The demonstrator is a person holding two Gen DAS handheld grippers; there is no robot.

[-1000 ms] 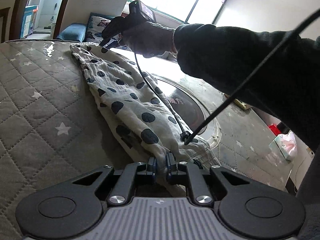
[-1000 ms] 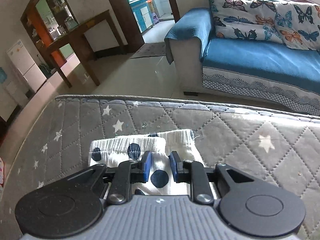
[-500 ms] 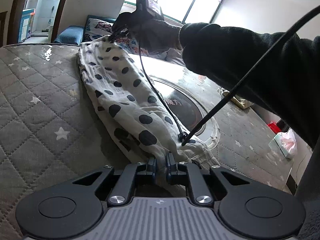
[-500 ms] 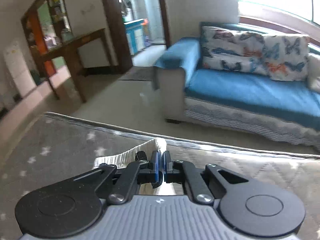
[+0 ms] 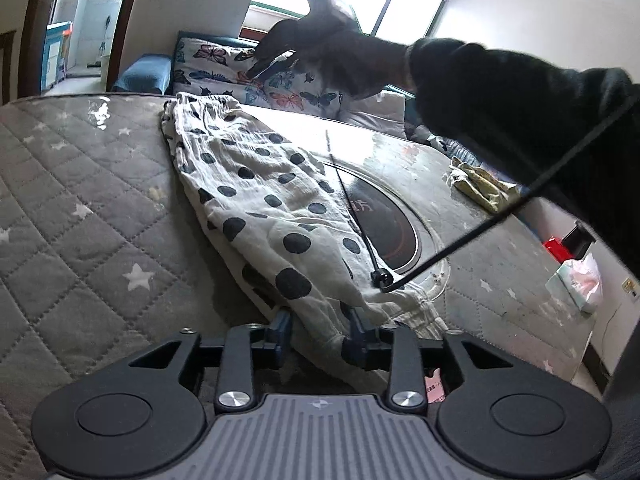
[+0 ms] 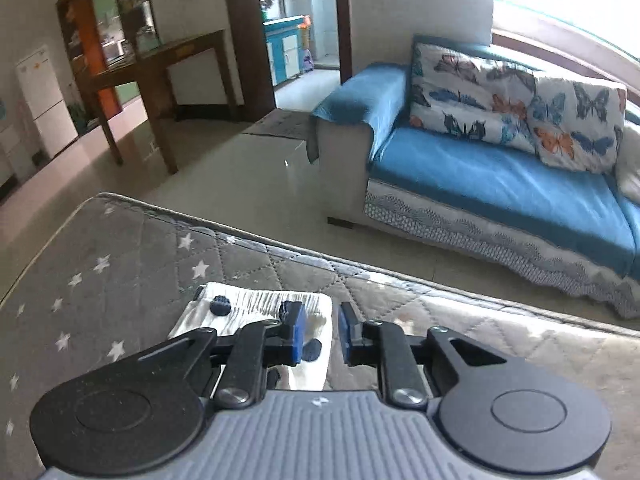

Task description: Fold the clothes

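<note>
A white garment with dark polka dots [image 5: 256, 196] lies as a long folded strip on the grey quilted star-print table cover [image 5: 80, 208]. My left gripper [image 5: 318, 336] is at the garment's near hem. Its jaws are opening and the hem lies loosely between the pads without being pinched. My right gripper [image 6: 320, 332] hovers above the garment's far end [image 6: 256, 312]. Its jaws are opening too, with nothing between them. In the left wrist view a gloved hand holds that right gripper [image 5: 276, 60] clear above the cloth.
A round dark cooktop [image 5: 384, 216] is set in the table beside the garment, and a black cable [image 5: 480, 232] crosses it. A yellowish cloth [image 5: 476, 184] and a tissue pack [image 5: 576, 284] lie at the right. A blue sofa [image 6: 500, 176] and a wooden table [image 6: 160, 64] stand beyond.
Both grippers were shut on the garment's ends half a second ago. Both have now let go, and the right one has lifted away from the far end.
</note>
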